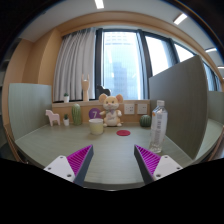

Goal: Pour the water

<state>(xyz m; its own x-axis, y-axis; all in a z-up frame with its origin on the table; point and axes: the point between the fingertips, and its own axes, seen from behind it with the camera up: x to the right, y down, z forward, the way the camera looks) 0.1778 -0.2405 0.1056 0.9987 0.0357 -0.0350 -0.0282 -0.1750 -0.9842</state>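
Your gripper [111, 164] hangs above the near edge of the table [105, 155] with its fingers [76, 160] spread apart and nothing held between them. Beyond the right finger, toward the table's right side, a clear water bottle [158, 125] stands upright, well apart from the pads, and out past the gap a small red coaster [123, 132] lies flat. Along the far edge you have a pale green cup [96, 126] in front of a plush bear [111, 108], with a white toy animal [53, 118] and a green bottle [76, 114] at the far left.
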